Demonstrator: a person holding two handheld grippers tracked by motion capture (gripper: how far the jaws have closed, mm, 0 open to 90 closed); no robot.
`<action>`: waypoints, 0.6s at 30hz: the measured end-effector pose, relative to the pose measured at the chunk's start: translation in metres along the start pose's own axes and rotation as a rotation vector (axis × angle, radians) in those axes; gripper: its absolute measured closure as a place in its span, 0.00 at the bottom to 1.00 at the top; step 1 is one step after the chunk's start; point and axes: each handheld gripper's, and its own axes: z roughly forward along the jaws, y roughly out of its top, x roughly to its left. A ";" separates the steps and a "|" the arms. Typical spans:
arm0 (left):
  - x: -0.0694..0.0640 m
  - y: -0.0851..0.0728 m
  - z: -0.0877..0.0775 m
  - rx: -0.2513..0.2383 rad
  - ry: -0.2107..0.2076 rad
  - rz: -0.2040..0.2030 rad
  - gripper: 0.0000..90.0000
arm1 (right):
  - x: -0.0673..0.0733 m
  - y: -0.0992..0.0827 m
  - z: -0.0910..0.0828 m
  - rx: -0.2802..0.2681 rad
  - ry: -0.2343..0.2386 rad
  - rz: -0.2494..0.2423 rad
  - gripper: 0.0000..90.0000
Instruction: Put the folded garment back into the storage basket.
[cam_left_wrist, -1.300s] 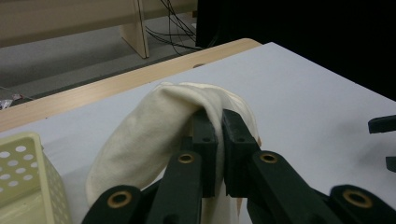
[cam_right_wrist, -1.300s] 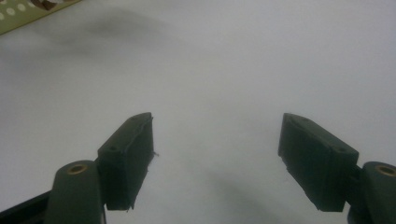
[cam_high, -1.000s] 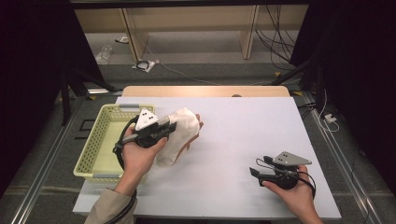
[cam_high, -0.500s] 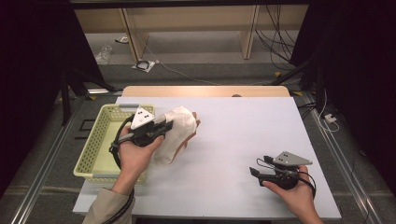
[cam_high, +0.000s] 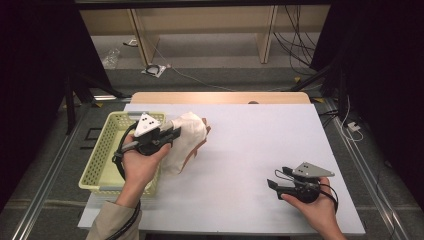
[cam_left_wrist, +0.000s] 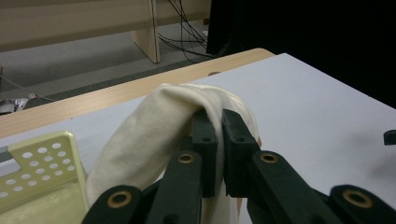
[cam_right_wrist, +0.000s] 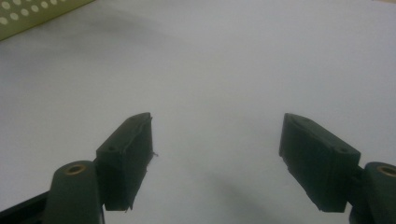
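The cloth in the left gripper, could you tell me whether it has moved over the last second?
Yes. The cloth, clamped in the left gripper, has shifted slightly left, toward the yellow basket.

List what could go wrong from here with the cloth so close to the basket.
The left tool pinches only a fold of the cream cloth, so the fabric may slip free. Most of the cloth hangs beside the yellow basket, over the table; its trailing end could catch the rim or stay draped outside. The right tool rests open, far off, too distant to help.

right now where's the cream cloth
In the high view the cream cloth hangs pinched in the left gripper, left of centre, just right of the yellow basket.
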 end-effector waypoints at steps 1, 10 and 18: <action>0.002 0.000 -0.001 0.000 0.002 -0.002 0.94 | 0.000 0.000 0.000 0.000 0.000 -0.002 0.29; 0.009 0.002 -0.005 -0.005 0.019 -0.009 0.94 | 0.000 0.000 0.000 0.001 0.001 -0.001 0.29; 0.013 0.003 -0.008 -0.009 0.028 -0.012 0.94 | 0.000 0.000 0.000 0.000 -0.001 -0.002 0.29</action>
